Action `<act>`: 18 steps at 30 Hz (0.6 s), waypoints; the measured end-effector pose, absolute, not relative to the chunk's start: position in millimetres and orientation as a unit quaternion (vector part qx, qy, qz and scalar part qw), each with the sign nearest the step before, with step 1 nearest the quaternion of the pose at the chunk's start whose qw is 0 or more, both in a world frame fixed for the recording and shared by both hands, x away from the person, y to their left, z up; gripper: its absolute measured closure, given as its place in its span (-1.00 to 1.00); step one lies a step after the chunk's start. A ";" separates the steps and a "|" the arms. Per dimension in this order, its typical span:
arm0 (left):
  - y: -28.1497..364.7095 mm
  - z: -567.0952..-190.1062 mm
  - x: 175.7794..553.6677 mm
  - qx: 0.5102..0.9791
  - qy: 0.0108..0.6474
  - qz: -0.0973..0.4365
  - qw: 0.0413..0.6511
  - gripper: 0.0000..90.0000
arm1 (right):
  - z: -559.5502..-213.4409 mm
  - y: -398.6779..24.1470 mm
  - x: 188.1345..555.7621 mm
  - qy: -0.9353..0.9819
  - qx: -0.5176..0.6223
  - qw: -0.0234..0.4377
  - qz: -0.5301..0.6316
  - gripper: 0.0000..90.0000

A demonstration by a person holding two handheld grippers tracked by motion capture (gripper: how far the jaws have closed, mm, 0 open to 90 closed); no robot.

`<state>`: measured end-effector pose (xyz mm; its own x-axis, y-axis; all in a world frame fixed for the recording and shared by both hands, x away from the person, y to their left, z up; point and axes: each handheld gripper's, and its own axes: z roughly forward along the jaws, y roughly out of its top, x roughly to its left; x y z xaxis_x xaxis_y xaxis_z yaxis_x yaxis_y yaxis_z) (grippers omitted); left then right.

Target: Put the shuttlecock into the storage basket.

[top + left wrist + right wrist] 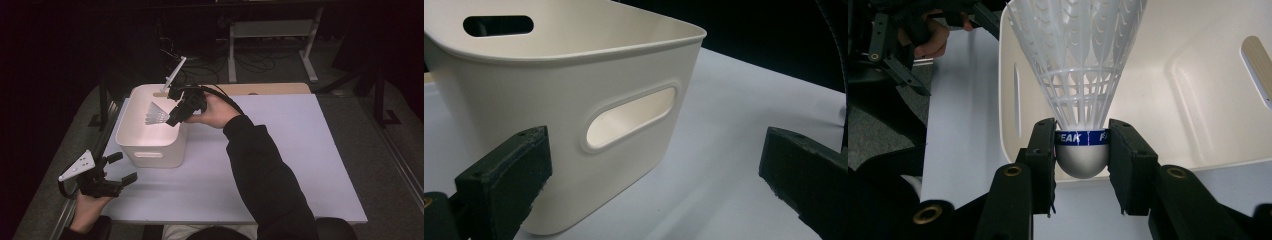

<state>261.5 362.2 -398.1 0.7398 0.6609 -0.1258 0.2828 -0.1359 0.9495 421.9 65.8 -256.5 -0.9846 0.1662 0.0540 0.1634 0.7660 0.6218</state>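
A white plastic shuttlecock (1083, 85) with a blue band round its cork is clamped at the cork between the jaws of my right gripper (1082, 150). In the high view that right gripper (176, 116) reaches over the right rim of the white bin (131, 131), and the shuttlecock (155, 114) hangs above the bin's inside, skirt pointing left. My left gripper (125, 169) rests near the table's front left corner, open, nothing between its jaws. The left gripper view faces the bin's front wall (549, 100) and its oval handle slot (631, 120) from close by.
The bin stands at the back left of the pale table (280, 145). A white rod (174, 74) sticks up behind the bin. A wooden strip (270, 88) runs along the table's far edge. A white metal frame (272, 35) stands on the floor beyond.
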 end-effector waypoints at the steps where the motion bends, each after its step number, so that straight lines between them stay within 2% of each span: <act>1: 362.3 -398.1 261.5 0.735 0.321 0.165 0.574 -0.99 | -257.3 66.7 421.8 0.940 0.088 0.001 0.330 0.42; 18: 362.9 -397.9 261.3 0.734 0.321 0.165 0.575 -0.99 | -278.3 78.4 423.4 0.942 0.086 -0.016 0.323 0.42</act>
